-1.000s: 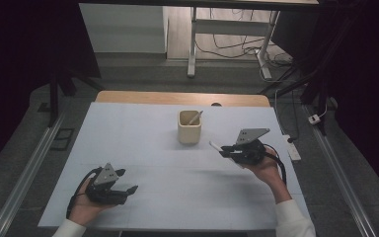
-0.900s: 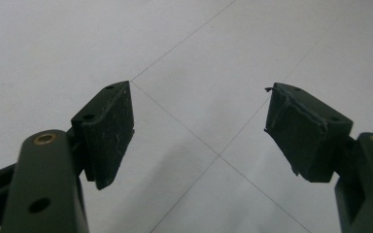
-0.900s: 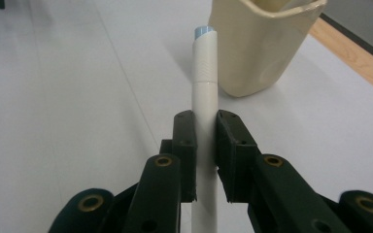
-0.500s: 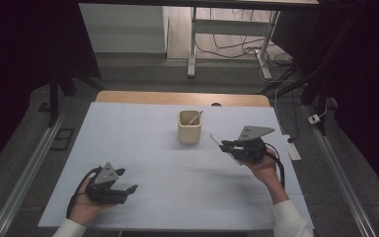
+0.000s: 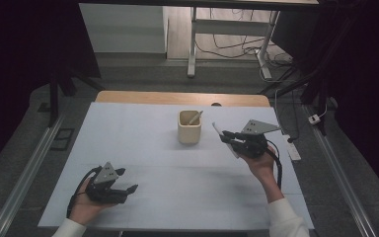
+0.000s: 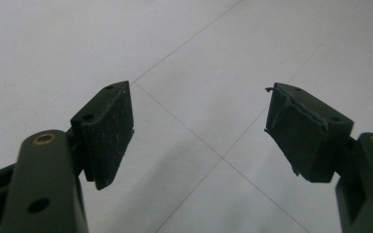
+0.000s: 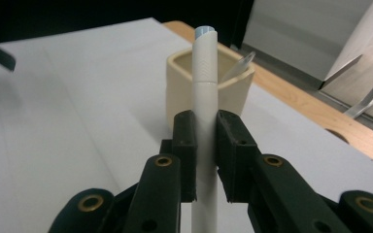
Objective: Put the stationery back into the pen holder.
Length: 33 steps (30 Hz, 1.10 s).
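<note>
The desk (image 5: 143,148) is evenly lit, probably from above, and it looks pale and flat, while the room around it falls into deep darkness. In the left gripper view soft shadows lie under the jaws. In the right gripper view the cup (image 7: 209,87) behind is slightly blurred.

Both grippers are matte black, blocky things. The left gripper (image 5: 109,183) and right gripper (image 5: 244,140) each carry a grey 3-cornered plate on top and trail a black cable back along the forearm. Up close, the left gripper's 2 pads (image 6: 108,131) look scuffed with frayed edges, and the linkage arms have brass-coloured pivot pins plus small screw holes. White sleeves (image 5: 286,219) at the wrists.
</note>
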{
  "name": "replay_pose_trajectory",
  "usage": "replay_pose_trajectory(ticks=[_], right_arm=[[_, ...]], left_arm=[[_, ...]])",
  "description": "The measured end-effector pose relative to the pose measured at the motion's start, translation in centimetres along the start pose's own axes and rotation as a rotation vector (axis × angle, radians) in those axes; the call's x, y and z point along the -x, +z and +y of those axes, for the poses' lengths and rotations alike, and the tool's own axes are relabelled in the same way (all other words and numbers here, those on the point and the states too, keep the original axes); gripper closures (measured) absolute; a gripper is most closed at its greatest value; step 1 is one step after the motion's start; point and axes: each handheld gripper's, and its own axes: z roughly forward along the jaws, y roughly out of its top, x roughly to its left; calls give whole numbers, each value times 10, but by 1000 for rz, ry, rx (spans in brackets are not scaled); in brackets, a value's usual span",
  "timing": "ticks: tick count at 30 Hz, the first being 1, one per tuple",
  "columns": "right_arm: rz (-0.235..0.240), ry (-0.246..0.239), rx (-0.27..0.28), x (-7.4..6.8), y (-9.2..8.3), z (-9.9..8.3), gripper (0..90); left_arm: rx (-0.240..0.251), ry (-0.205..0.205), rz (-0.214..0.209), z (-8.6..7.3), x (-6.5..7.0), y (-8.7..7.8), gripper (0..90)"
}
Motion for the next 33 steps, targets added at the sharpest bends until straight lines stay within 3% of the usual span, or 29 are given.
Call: replay_pose_trajectory(ticks=[6,33], right_arm=[[-24,32,35,3,7,9,777],[-93,71,126,-1,27,49,777]], left_arm=[[5,-1,-2,0,-2,0,254],[20,-4,-15,3,-2,1,255]])
